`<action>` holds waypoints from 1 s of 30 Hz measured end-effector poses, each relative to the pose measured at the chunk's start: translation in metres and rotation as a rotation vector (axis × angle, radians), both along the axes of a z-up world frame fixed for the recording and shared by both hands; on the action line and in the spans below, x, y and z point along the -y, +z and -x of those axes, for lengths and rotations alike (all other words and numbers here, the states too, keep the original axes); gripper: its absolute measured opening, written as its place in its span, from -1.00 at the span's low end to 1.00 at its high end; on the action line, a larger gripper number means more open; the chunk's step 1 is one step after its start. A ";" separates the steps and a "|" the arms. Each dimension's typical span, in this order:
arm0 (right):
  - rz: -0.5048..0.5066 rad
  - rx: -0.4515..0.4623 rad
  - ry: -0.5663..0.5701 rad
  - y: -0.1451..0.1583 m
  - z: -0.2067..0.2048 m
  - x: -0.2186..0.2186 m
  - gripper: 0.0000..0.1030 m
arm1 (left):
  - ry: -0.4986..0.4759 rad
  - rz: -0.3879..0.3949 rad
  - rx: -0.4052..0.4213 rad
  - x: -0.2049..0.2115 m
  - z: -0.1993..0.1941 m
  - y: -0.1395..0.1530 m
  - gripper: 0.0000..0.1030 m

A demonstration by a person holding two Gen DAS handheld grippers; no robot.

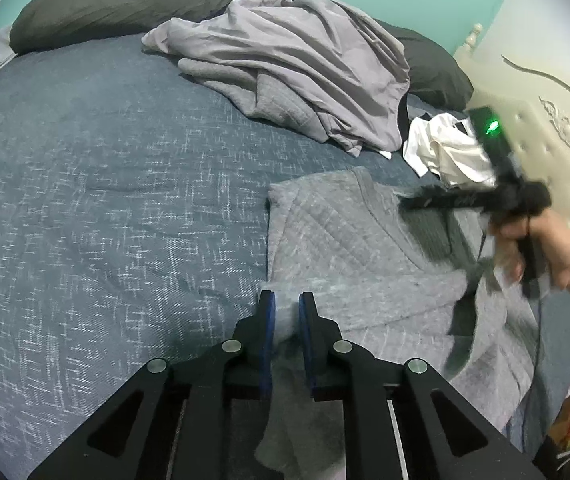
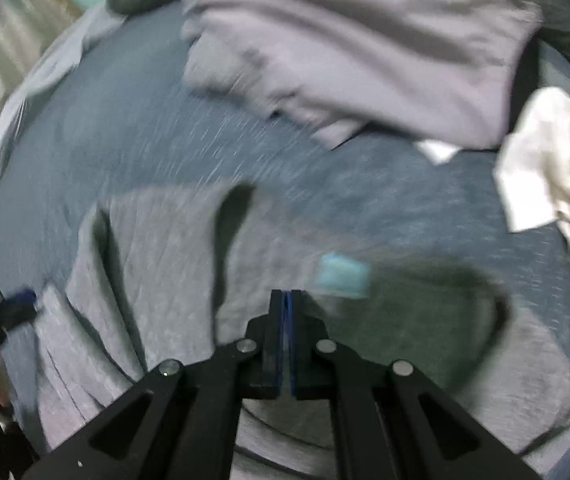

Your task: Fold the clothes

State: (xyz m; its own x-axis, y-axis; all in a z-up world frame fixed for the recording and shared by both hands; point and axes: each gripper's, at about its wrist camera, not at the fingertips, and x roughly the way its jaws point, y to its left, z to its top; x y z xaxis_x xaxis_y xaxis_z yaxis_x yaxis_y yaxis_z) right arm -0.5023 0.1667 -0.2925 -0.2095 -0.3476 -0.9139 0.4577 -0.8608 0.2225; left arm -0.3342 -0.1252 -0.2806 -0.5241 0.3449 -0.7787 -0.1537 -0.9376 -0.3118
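Your left gripper: matte-black linkage arms w/ triangular cutouts, four silver pivot pins, blue pads lining the fingers. Right gripper: same build; body carries a green LED. Your right hand: dark sleeve, white cuff.

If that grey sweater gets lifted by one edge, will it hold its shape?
Probably not: the grey sweater already lies in soft creases and sags between the left gripper pads. It looks thick, so likely weighty and not slippery.
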 end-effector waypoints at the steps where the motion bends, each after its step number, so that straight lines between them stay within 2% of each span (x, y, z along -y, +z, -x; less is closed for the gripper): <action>1: 0.013 -0.004 -0.013 0.007 0.000 -0.010 -0.97 | -0.003 -0.006 0.002 0.002 -0.001 0.000 -0.69; 3: 0.046 -0.011 -0.030 0.024 -0.003 -0.038 -0.96 | -0.009 -0.020 0.005 0.006 -0.005 0.001 -0.64; 8: 0.050 -0.029 -0.036 0.051 -0.025 -0.086 -0.92 | -0.032 -0.010 0.011 0.010 -0.016 0.002 -0.59; 10: 0.045 -0.037 -0.051 0.043 -0.018 -0.083 -0.75 | -0.037 -0.011 0.013 0.010 -0.018 0.003 -0.57; 11: 0.044 -0.038 -0.061 0.044 -0.024 -0.097 -0.55 | -0.039 -0.011 0.014 0.010 -0.019 0.003 -0.56; 12: 0.038 -0.040 -0.072 0.048 -0.031 -0.111 -0.48 | -0.041 -0.011 0.014 0.011 -0.020 0.004 -0.53; 15: 0.030 -0.046 -0.108 0.060 -0.052 -0.157 -0.47 | -0.048 -0.010 0.017 0.011 -0.024 0.005 -0.36; 17: 0.033 -0.048 -0.136 0.066 -0.068 -0.187 -0.47 | -0.053 -0.010 0.019 0.012 -0.026 0.006 -0.34; 20: 0.025 -0.033 -0.188 0.051 -0.076 -0.200 -0.48 | -0.059 -0.010 0.021 0.013 -0.029 0.007 -0.34; 24: 0.030 -0.047 -0.202 0.044 -0.091 -0.218 -0.48 | -0.064 0.012 0.015 0.017 -0.031 0.010 -0.33; 30: 0.110 -0.102 -0.224 0.047 -0.113 -0.237 -0.48 | -0.034 0.000 0.043 0.031 -0.033 0.002 -0.31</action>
State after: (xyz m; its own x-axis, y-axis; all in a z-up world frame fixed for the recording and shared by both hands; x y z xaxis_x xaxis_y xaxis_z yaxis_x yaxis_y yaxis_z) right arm -0.3893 0.4037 -0.2453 -0.3817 -0.3781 -0.8434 0.2837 -0.9164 0.2824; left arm -0.3009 -0.1561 -0.2789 -0.4780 0.3615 -0.8005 -0.1717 -0.9322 -0.3185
